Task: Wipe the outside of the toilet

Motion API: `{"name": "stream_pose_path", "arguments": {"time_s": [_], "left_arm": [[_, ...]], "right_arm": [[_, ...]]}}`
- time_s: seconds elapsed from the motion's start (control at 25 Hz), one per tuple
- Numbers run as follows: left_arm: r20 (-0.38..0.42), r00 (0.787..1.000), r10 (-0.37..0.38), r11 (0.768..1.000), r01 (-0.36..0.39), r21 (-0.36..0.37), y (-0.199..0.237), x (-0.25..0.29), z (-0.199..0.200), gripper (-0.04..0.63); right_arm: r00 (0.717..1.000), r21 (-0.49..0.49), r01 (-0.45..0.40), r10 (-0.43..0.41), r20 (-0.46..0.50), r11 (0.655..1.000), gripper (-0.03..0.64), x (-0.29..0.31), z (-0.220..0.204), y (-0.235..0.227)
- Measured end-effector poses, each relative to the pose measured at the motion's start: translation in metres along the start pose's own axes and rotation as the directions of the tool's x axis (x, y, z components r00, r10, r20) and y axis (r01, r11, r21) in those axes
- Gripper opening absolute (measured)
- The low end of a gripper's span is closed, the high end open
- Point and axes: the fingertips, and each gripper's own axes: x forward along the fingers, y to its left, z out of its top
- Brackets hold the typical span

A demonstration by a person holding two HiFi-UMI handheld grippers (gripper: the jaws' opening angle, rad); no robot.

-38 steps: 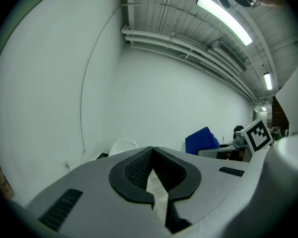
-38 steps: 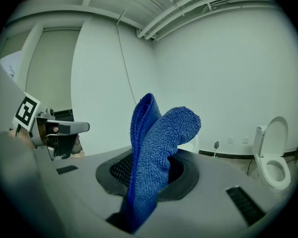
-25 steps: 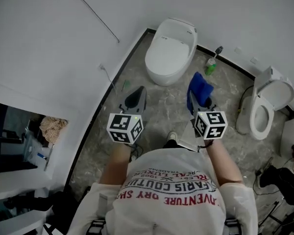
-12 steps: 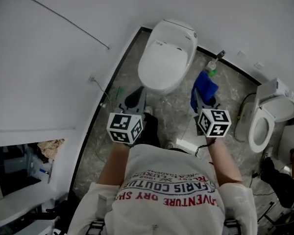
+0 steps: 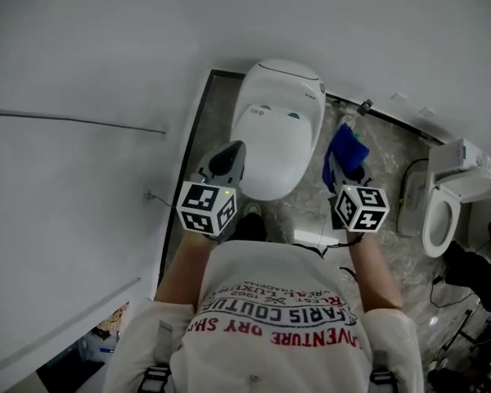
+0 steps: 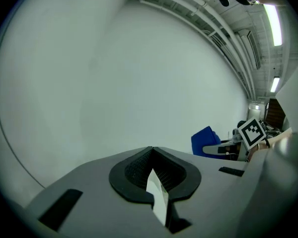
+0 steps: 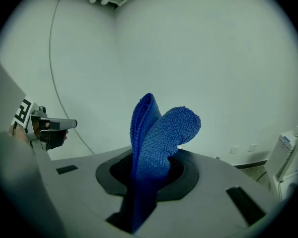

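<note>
A white toilet [image 5: 277, 129] with its lid down stands against the wall, straight ahead in the head view. My left gripper [image 5: 225, 162] hovers over the toilet's left front edge; its jaws are shut, with only a thin pale sliver showing in the seam [image 6: 152, 155]. Just right of the bowl, my right gripper [image 5: 342, 167] is shut on a folded blue cloth [image 5: 348, 149]. That cloth [image 7: 159, 133] sticks up out of the jaws [image 7: 149, 168] in the right gripper view. Neither gripper view shows the toilet, only a plain wall.
A second toilet [image 5: 446, 215] with its seat open stands at the far right. A spray bottle [image 5: 362, 106] peeks out behind the cloth. White walls close in on the left and ahead. The floor [image 5: 385, 162] is grey marble, with cables at right.
The person has stepped toward the toilet. Both grippers now sit beside its front, closer than before. The cloth stays in the right gripper and the left stays shut.
</note>
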Motion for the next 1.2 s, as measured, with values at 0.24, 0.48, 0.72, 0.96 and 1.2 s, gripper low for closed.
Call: {"name": "stream_pose_path", "arguments": {"time_s": [0.24,0.48,0.72,0.96,1.2], "left_arm": [[-0.022,0.999,-0.048,0.999,0.048,-0.013,0.062,0.065,0.018,0.008],[-0.078,0.997,-0.025,0.998,0.021,-0.053,0.097,0.136,0.019,0.008],[-0.138,0.990,0.040,0.993,-0.055,-0.106,0.115,0.220,0.002,0.008],[-0.189,0.970,0.154,0.951,-0.197,-0.237,0.130,0.294,-0.024,0.008],[-0.227,0.935,0.273,0.897,-0.332,-0.291,0.155,0.351,-0.049,0.008]], "right_arm": [[0.997,0.036,0.075,-0.074,-0.029,0.997,0.072,0.073,0.025,-0.022],[0.992,0.066,0.078,-0.071,-0.104,0.995,0.072,0.152,0.042,-0.069],[0.971,0.051,0.002,0.010,-0.240,0.999,0.072,0.251,0.033,-0.133],[0.915,0.030,-0.115,0.118,-0.387,0.993,0.072,0.342,0.012,-0.194],[0.844,-0.114,-0.254,0.163,-0.510,0.961,0.072,0.440,-0.020,-0.253]]}}
